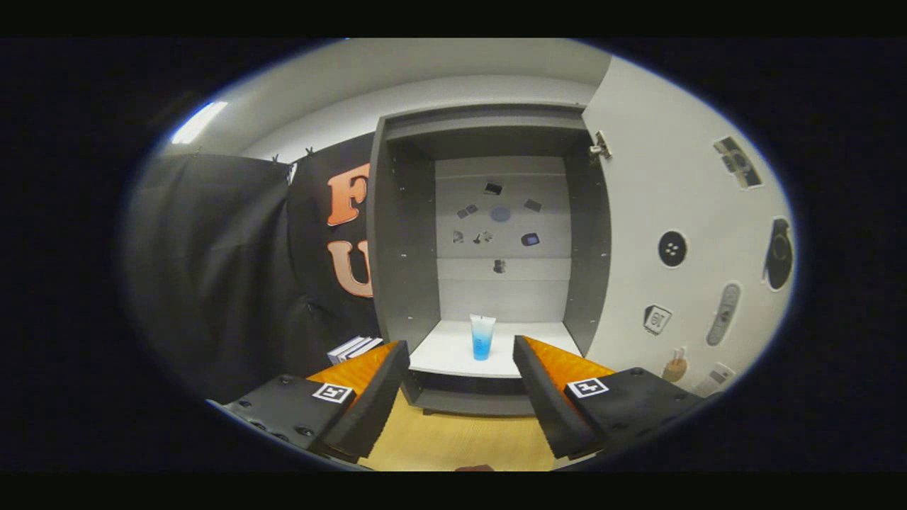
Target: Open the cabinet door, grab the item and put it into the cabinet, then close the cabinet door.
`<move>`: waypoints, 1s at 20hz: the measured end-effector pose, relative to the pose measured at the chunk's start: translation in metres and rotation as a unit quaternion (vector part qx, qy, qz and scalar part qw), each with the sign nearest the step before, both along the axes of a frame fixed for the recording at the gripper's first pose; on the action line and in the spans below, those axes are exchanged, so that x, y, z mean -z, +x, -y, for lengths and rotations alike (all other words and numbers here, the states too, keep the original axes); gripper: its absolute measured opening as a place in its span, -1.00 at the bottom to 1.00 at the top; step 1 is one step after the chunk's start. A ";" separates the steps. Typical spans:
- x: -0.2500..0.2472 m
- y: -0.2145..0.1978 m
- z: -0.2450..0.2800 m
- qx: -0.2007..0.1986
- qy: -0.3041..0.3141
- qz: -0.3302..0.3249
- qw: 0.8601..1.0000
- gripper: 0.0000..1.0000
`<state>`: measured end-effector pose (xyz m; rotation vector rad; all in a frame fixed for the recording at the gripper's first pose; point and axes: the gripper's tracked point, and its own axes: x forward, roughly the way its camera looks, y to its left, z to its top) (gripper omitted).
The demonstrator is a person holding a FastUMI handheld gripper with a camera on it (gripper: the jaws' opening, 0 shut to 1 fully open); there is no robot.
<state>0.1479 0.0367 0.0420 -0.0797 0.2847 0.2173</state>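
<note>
The tongs [460,368] have two wedge-shaped fingers [372,407] that become narrower toward their tips. Each finger carries a thick pad with a fine texture on its inner face. Behind each finger there is a flat block [283,411] with small round screw heads. On each block sits a small square marker [333,392], white with a black pattern.

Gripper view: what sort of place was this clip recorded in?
Probably a staged recording booth, not a home: black cloth wall, an open grey cabinet holding one blue tube, and picture stickers on its swung-open door. The gripper hangs open, short of the cabinet.
</note>
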 end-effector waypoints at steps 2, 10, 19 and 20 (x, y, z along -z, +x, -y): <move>-0.014 -0.034 0.011 -0.002 0.005 0.014 1.000 0.89; -0.043 -0.120 0.107 0.056 -0.001 0.046 0.997 0.88; -0.060 -0.203 0.176 0.061 0.001 0.046 0.997 0.87; -0.061 -0.204 0.189 0.073 0.000 0.048 0.996 0.87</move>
